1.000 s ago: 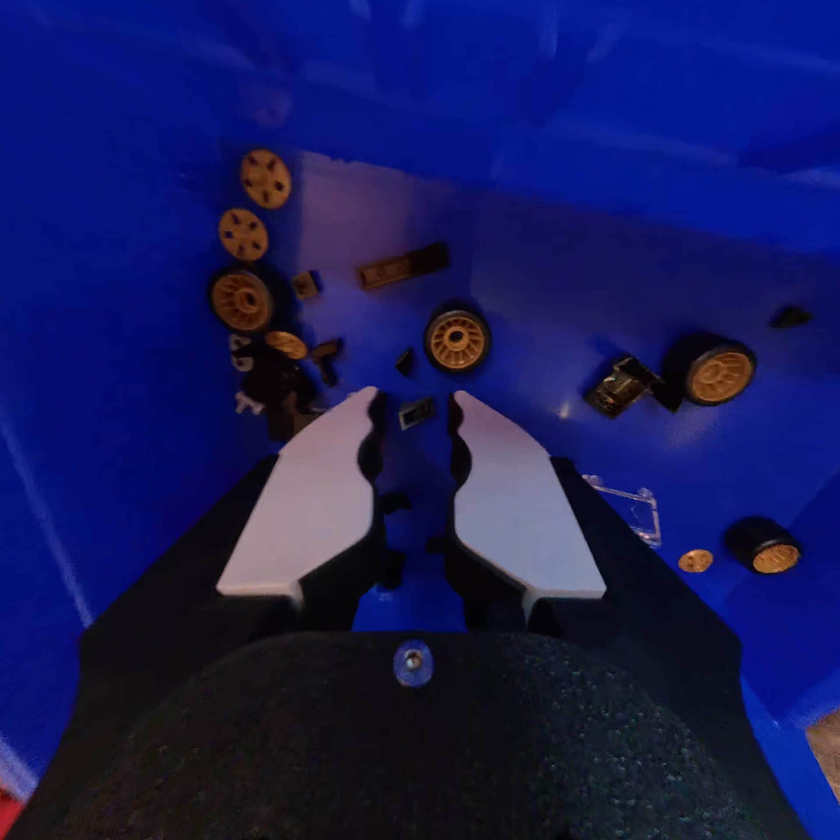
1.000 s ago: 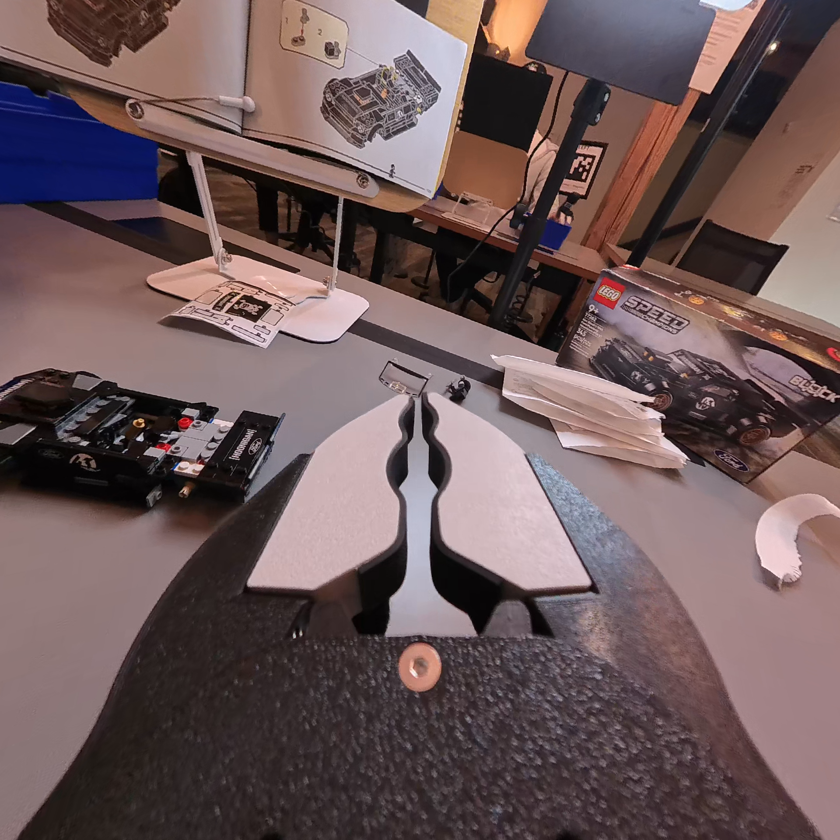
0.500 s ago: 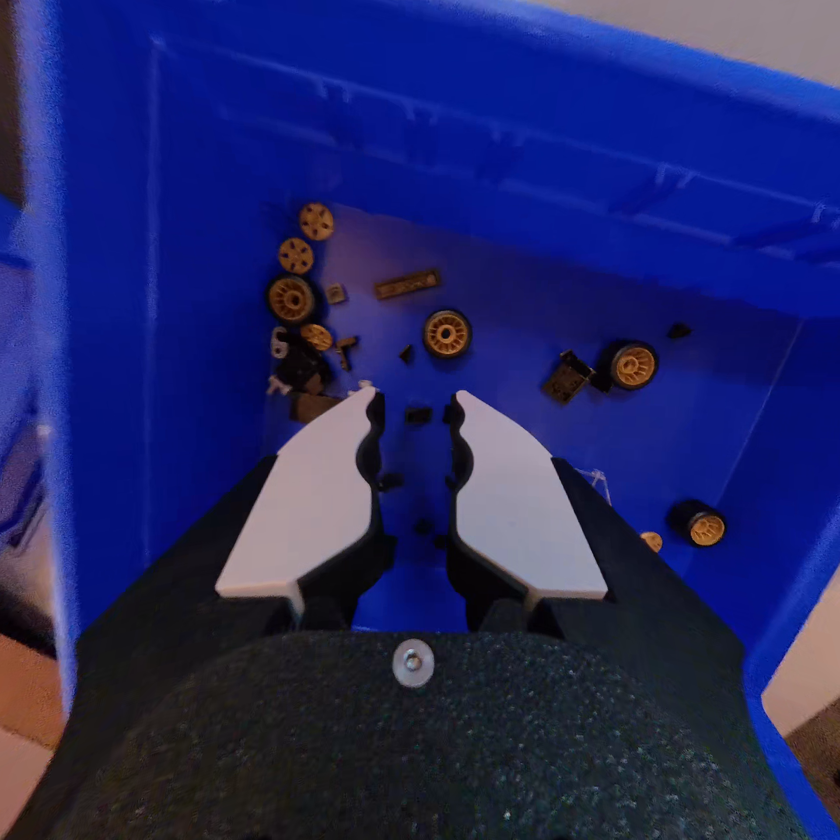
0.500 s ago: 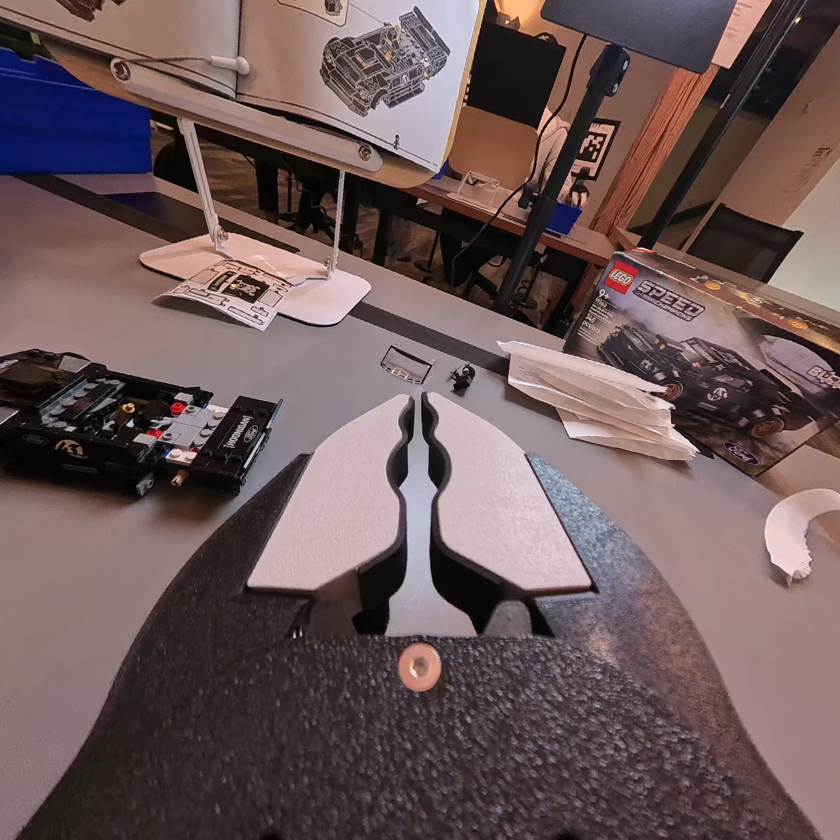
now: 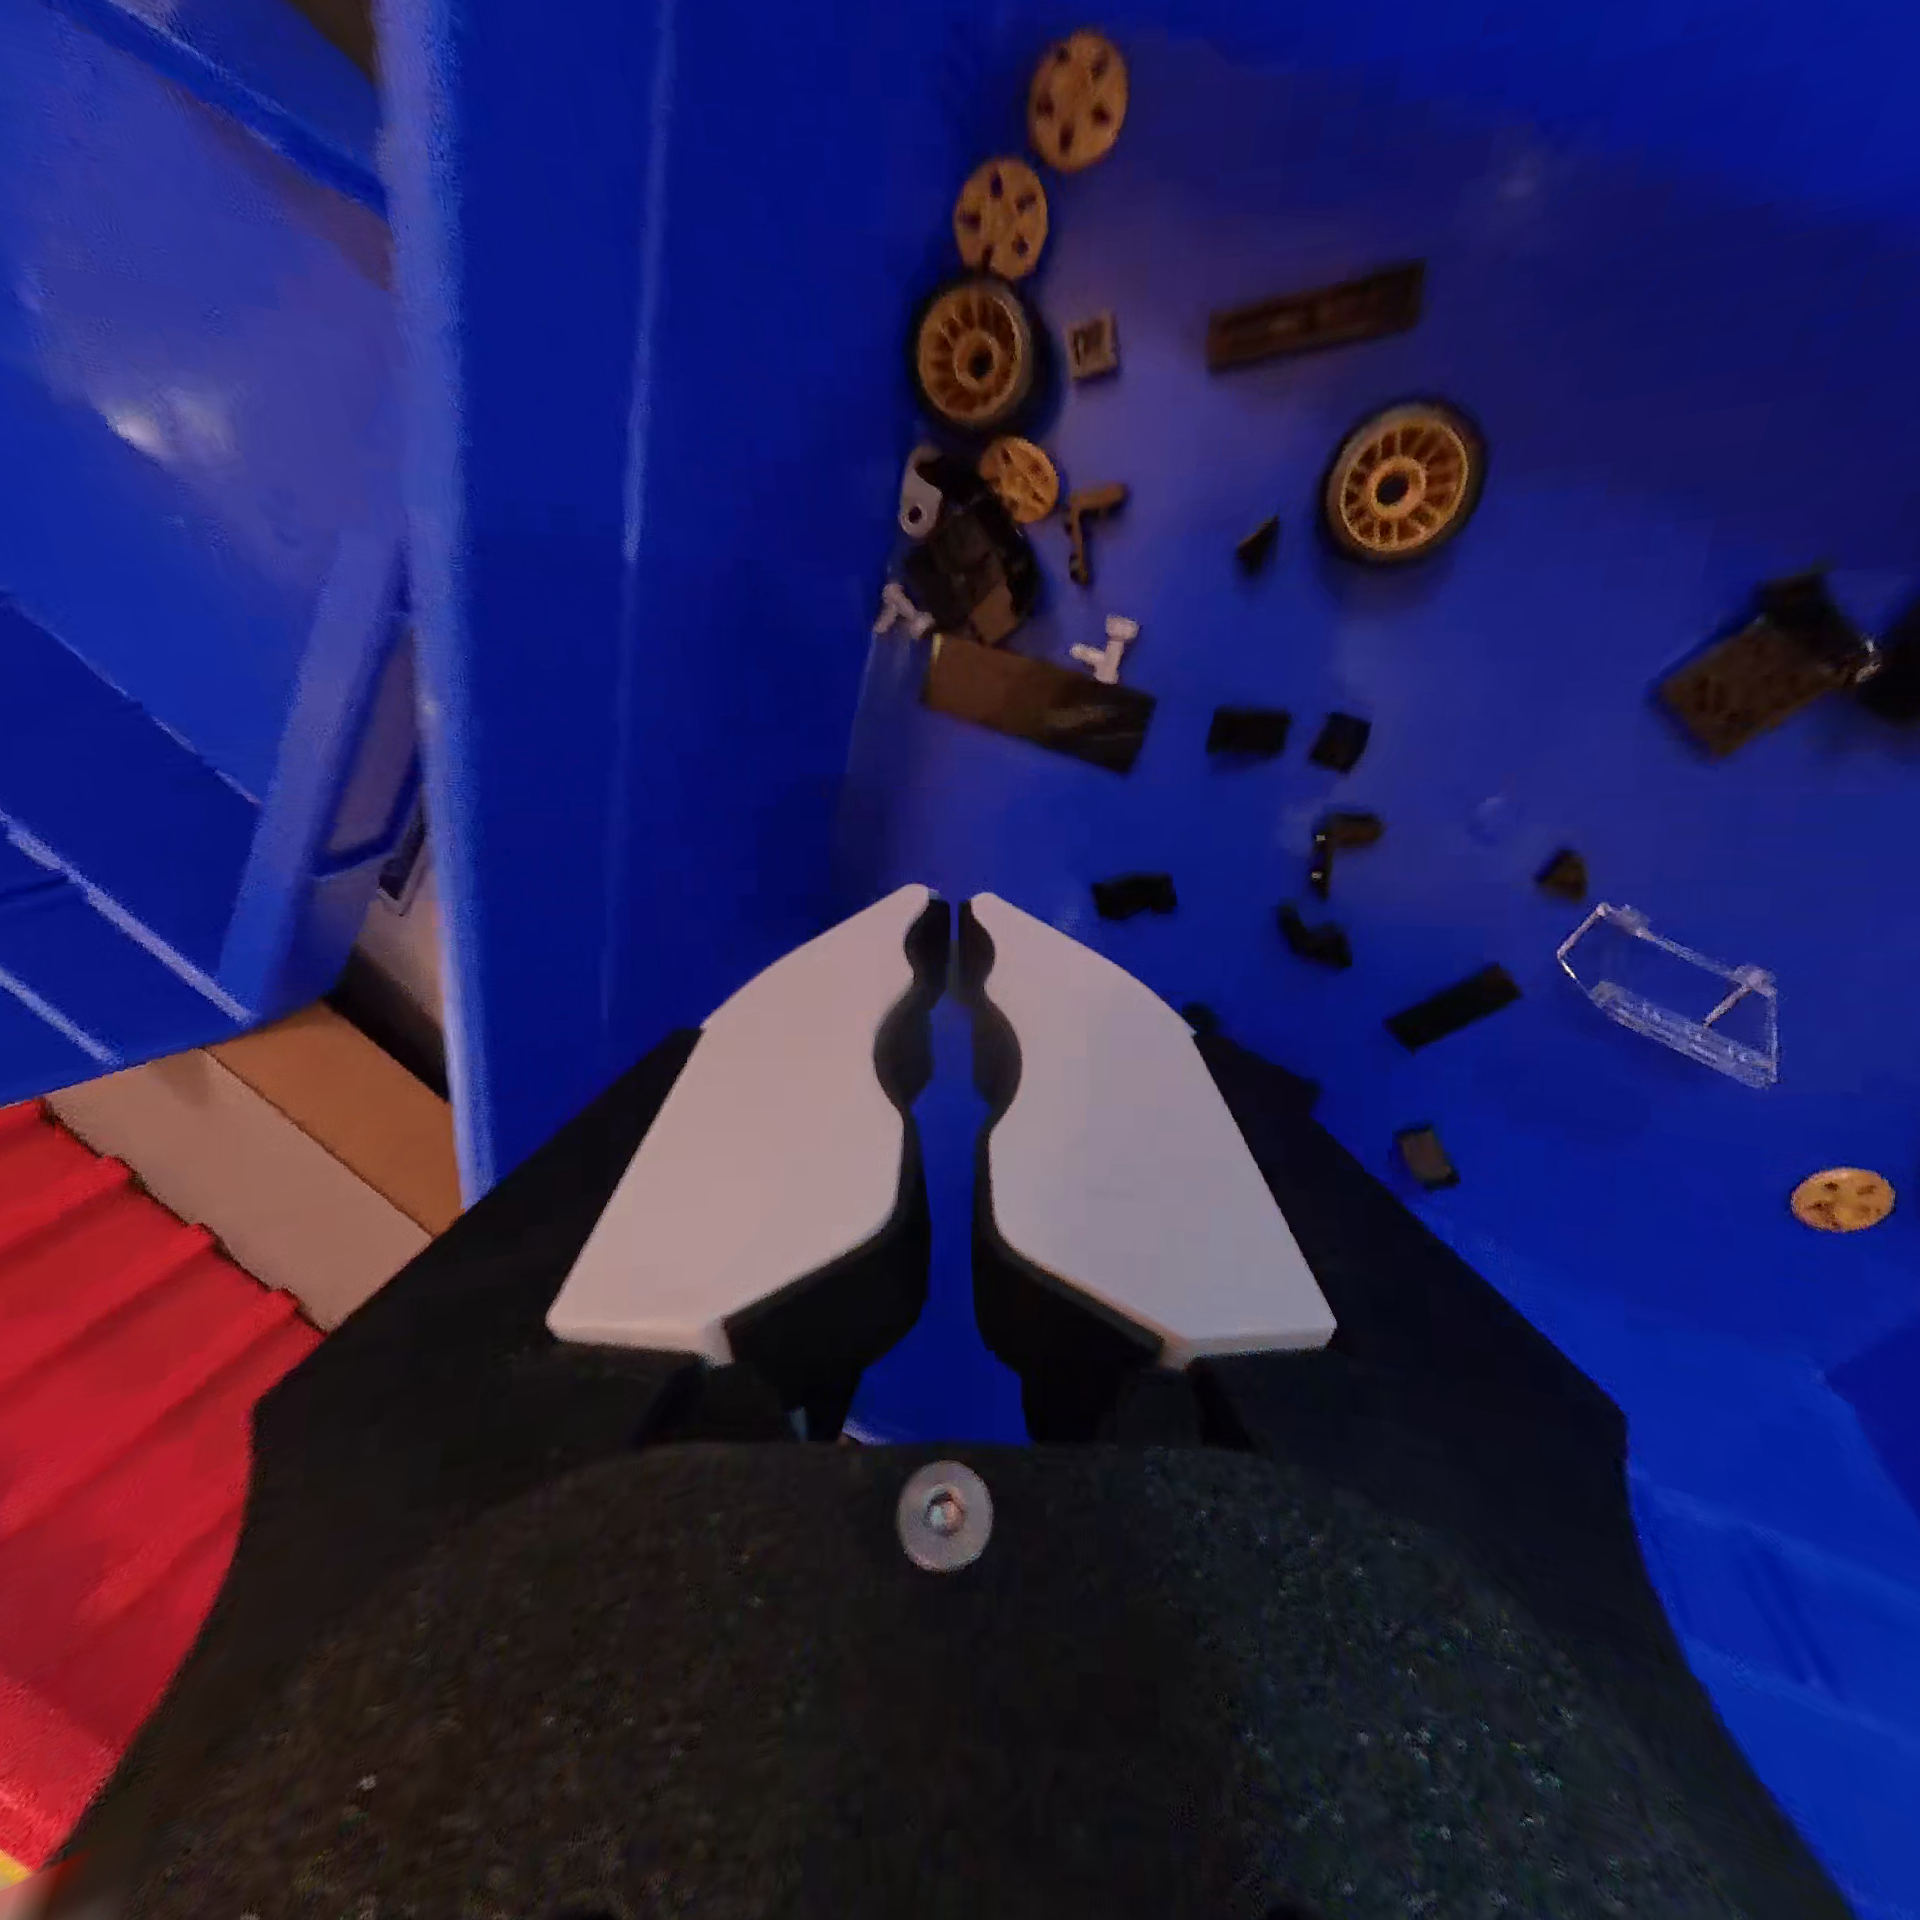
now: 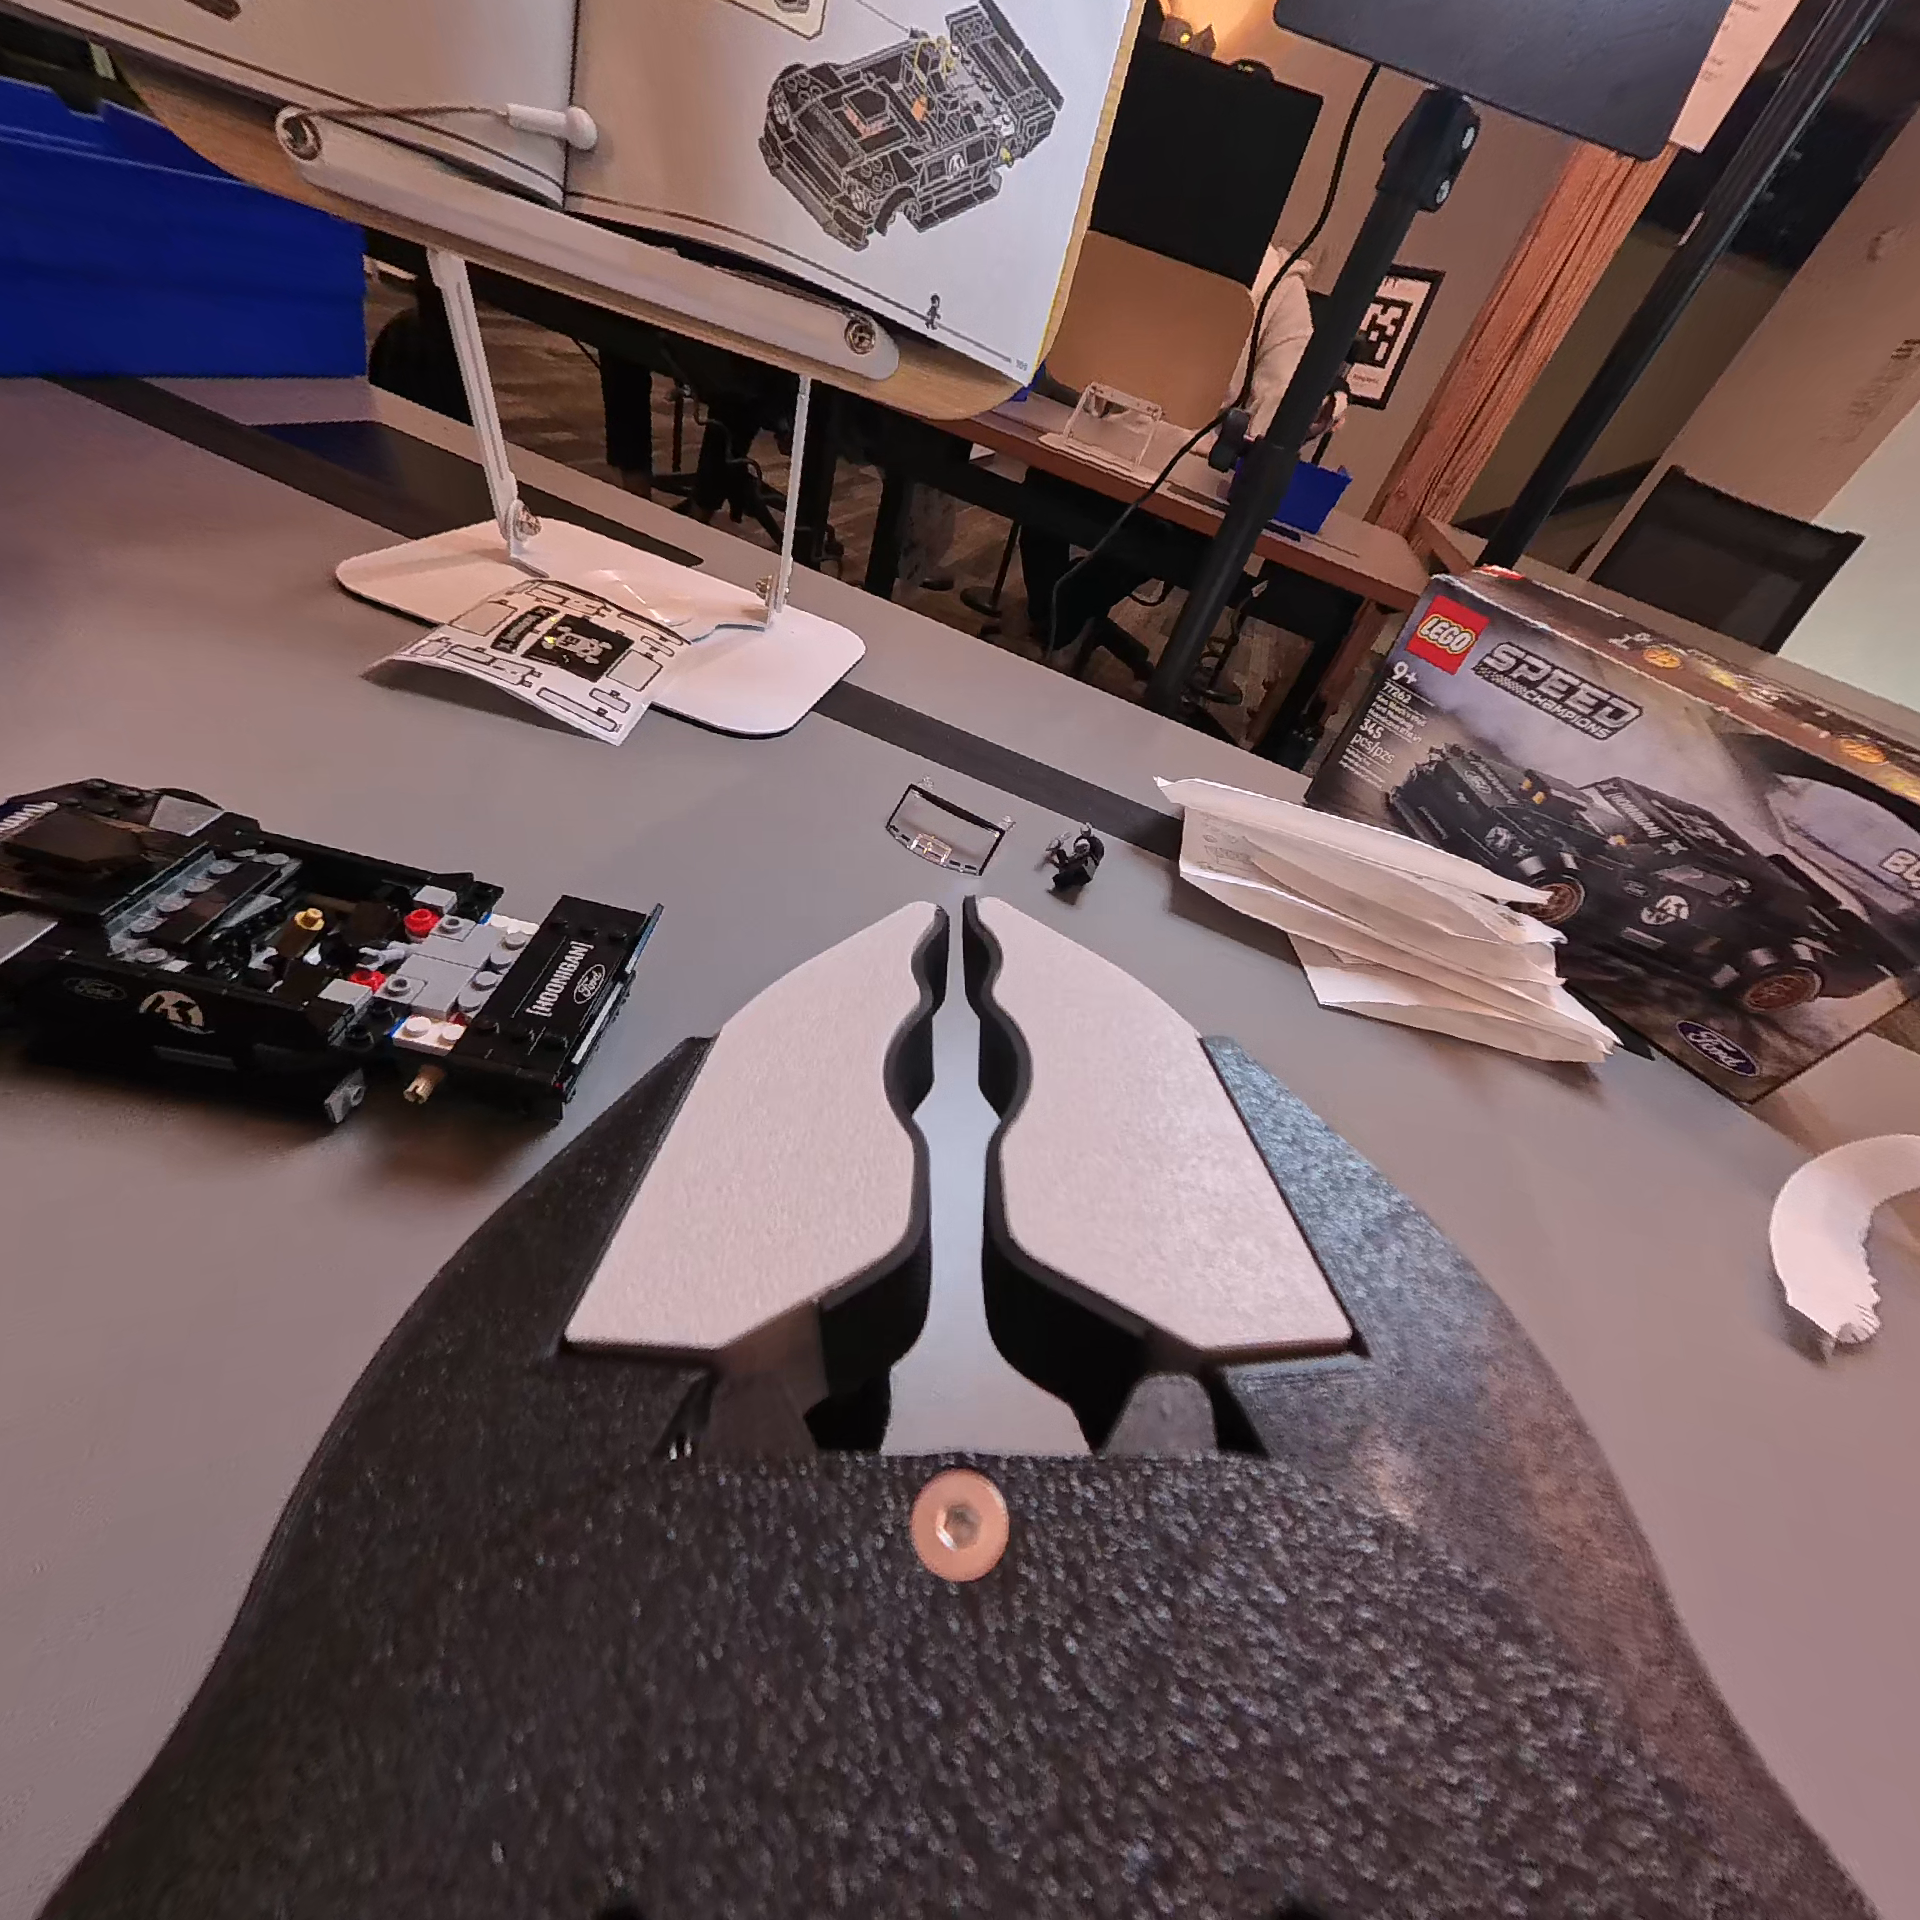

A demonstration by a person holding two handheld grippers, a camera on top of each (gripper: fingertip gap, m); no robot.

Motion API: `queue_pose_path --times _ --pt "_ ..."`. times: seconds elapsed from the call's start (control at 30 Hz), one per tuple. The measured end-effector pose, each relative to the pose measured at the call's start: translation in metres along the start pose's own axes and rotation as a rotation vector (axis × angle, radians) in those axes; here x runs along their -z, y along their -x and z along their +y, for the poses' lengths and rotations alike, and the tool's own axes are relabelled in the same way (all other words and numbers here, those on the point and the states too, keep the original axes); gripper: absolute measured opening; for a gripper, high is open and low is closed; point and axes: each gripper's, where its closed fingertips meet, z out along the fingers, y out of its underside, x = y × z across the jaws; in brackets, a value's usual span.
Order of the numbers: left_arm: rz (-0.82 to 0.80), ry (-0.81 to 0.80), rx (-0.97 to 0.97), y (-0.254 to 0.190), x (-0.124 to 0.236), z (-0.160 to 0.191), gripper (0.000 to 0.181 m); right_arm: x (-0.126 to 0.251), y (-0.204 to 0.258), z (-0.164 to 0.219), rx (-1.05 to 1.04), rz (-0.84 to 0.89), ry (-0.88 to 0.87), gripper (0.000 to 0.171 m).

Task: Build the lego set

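Left gripper pressed together, empty, inside blue bin over loose black pieces and gold wheels. Right gripper also closed, empty, above table; half-built black lego car sits to its left.

background: wooden post, black stand pole, dark chair
far desk: small blue bin

Dim saturated blue bin view, blurred edges, brighter table view, fisheye distortion
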Motion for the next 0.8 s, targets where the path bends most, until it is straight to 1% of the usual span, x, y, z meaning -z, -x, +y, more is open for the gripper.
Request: queue_pose_path --times 0.13,0.23,0.27,0.37,0.4,0.47,0.67,0.73,0.8 --pt "0.107 0.074 -0.018 -0.014 -0.009 0.01 0.011 0.002 -0.002 -0.001 -0.007 0.001 -0.005 0.003" --pt "0.234 0.118 -0.009 -0.032 -0.015 0.015 0.022 0.003 -0.002 -0.001 -0.014 0.0 -0.008 0.003" --pt "0.239 0.137 -0.014 -0.033 -0.018 0.016 0.023 0.003 -0.003 -0.001 -0.016 -0.001 -0.009 0.003" --pt "0.223 0.246 -0.039 -0.034 -0.026 0.027 0.024 0.002 -0.002 0.0 -0.018 -0.005 -0.008 0.002" --pt "0.229 0.26 -0.044 -0.036 -0.027 0.027 0.023 0.002 -0.002 0.0 -0.019 -0.006 -0.008 0.002" --pt "0.256 0.275 -0.04 -0.04 -0.027 0.027 0.02 0.002 -0.002 0.0 -0.02 -0.008 -0.008 0.002" --pt "0.27 0.288 -0.047 -0.045 -0.033 0.021 0.023 0.002 -0.003 0.002 -0.033 -0.014 -0.004 0.003" --pt "0.284 0.28 -0.045 -0.047 -0.033 0.018 0.013 0.002 -0.003 0.002 -0.031 -0.012 -0.004 0.002" --pt "0.287 0.275 -0.05 -0.047 -0.033 0.016 0.012 0.003 -0.004 0.001 -0.027 -0.007 -0.006 0.002"
